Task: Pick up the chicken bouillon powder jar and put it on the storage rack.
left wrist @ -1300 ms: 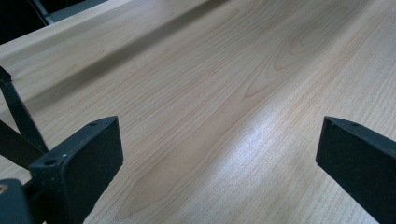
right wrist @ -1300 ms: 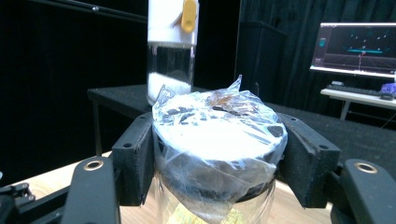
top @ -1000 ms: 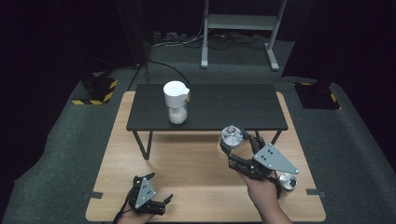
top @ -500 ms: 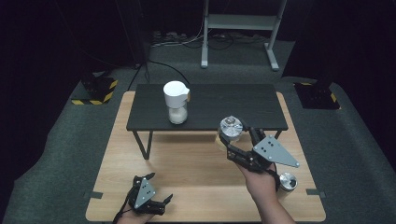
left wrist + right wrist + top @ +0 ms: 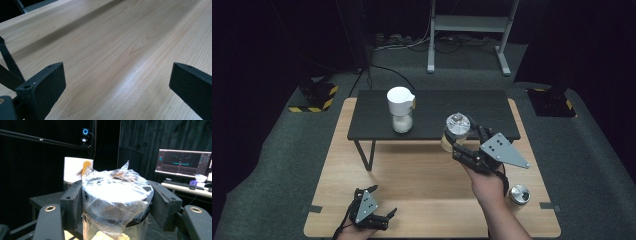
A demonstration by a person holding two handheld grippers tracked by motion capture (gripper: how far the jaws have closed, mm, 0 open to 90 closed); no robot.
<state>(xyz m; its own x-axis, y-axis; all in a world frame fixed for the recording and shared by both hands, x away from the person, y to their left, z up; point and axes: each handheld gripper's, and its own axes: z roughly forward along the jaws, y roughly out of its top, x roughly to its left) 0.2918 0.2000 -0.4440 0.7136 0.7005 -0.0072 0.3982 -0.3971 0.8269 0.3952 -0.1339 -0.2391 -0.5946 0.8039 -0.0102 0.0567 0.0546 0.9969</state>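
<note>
Already the right gripper (image 5: 460, 140) clamps the plastic-covered glass jar (image 5: 116, 202) aloft near the black shelf (image 5: 472, 107); setting down remains. Left gripper (image 5: 379, 204) rests released.

Materials and finishes: glass, film, metal, wood

Right claw (image 5: 116, 202): matt black plastic jaws clamped on a clear glass jar (image 5: 453, 134) capped with crinkled glossy plastic film; its grey top plate looks like dull metal. Beyond that claw, a black matt raised shelf (image 5: 482, 112) carries a container (image 5: 400, 109) with a white matt plastic top and clear lower part. Behind that claw, near the wrist, a shiny metal lid (image 5: 518, 194). Left claw (image 5: 112, 85): matt black jaws, slightly grainy, spread over the surface (image 5: 120, 45), pale smooth wood with visible grain and a soft satin sheen.
</note>
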